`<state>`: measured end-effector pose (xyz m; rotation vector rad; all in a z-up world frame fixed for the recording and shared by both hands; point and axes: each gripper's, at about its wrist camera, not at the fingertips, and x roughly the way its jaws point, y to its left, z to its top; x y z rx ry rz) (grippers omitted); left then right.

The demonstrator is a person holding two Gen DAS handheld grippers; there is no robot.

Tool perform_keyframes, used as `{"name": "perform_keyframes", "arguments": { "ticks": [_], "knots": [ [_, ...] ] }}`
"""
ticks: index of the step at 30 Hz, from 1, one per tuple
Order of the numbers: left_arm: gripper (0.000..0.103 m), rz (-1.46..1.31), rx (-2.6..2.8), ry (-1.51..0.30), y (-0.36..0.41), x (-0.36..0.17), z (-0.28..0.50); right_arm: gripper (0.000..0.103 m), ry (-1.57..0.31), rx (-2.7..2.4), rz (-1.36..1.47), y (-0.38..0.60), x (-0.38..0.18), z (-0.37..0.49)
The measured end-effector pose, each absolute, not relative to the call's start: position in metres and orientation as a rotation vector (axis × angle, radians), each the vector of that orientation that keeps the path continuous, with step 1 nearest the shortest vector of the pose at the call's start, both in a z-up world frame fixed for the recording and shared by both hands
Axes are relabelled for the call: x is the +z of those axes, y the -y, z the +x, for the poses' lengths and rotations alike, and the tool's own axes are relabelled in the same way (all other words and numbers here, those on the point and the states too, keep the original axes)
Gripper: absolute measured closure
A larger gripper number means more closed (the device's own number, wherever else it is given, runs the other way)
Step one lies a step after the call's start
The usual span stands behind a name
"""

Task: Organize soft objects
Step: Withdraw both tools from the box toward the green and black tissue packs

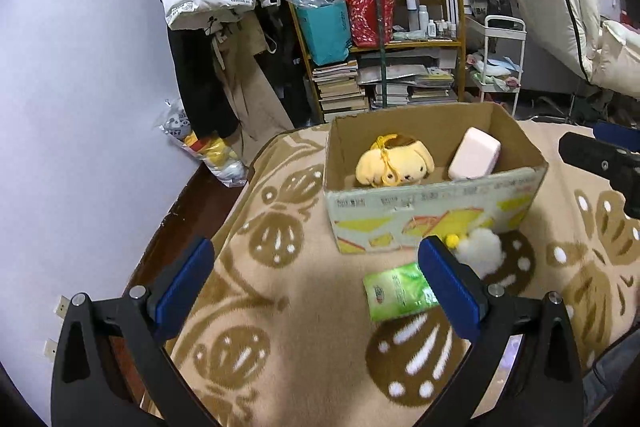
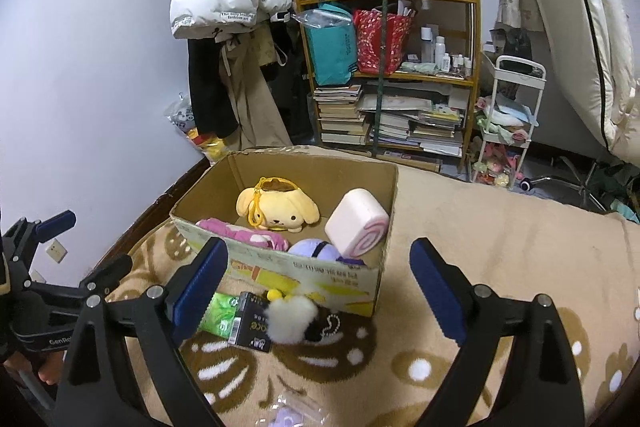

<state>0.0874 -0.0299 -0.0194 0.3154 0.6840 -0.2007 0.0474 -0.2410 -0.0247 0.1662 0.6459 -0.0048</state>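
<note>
bed: the patterned blanket (image 2: 500,227) fills the lower half of both views and serves as the work surface
box: the cardboard box (image 2: 304,267) stands open-topped at frame centre, likely the bin for the soft things
already in box: yellow dog plush (image 2: 280,207) at the back, pink roll cushion (image 2: 356,223) leaning on the right wall, pink cloth (image 2: 240,233) and purple plush (image 2: 316,249) along the near wall
left out: a white fluffy toy (image 2: 290,319) lies on the blanket touching the box's near wall, lower centre; it looks like a soft thing not yet put in
in the way: a green packet (image 2: 218,317) and a black carton (image 2: 250,323) lie just beside the fluffy toy on its left, crowding a grasp from that side
right gripper (image 2: 316,283): jaws spread wide, nothing between the pads
left gripper (image 1: 316,275): jaws wide apart too, holding nothing, blanket showing between them
background: shelf (image 2: 384,75) of books and bags, upper centre, well apart from the work
</note>
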Motion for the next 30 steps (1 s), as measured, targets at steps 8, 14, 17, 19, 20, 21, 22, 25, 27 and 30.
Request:
{"name": "perform_keyframes", "arguments": {
  "ticks": [8, 14, 17, 19, 20, 21, 22, 25, 27, 30],
  "knots": [
    [0.003, 0.338, -0.202, -0.72, 0.025, -0.028, 0.064, 0.006, -0.666, -0.018, 0.168, 0.234, -0.027, 0.023],
    [0.002, 0.371, -0.204, -0.759, 0.027, -0.037, 0.062, 0.006, -0.71, -0.032, 0.179, 0.232, -0.038, 0.018],
    [0.003, 0.381, -0.208, -0.778, 0.029, -0.042, 0.064, 0.006, -0.722, -0.034, 0.186, 0.233, -0.042, 0.02],
    [0.002, 0.383, -0.207, -0.785, 0.029, -0.045, 0.066, 0.006, -0.73, -0.035, 0.184, 0.234, -0.045, 0.022],
    [0.002, 0.383, -0.206, -0.789, 0.029, -0.046, 0.068, 0.006, -0.735, -0.037, 0.183, 0.234, -0.047, 0.024],
    [0.002, 0.384, -0.203, -0.793, 0.029, -0.048, 0.069, 0.006, -0.739, -0.039, 0.184, 0.235, -0.048, 0.026],
    [0.002, 0.385, -0.197, -0.796, 0.029, -0.051, 0.071, 0.006, -0.744, -0.039, 0.186, 0.235, -0.05, 0.028],
    [0.002, 0.387, -0.178, -0.812, 0.028, -0.057, 0.079, 0.006, -0.757, -0.043, 0.184, 0.235, -0.055, 0.032],
    [0.002, 0.381, -0.177, -0.823, 0.027, -0.061, 0.083, 0.006, -0.763, -0.049, 0.184, 0.236, -0.058, 0.035],
    [0.002, 0.367, -0.176, -0.84, 0.028, -0.067, 0.091, 0.006, -0.774, -0.052, 0.197, 0.238, -0.063, 0.04]
  ]
}}
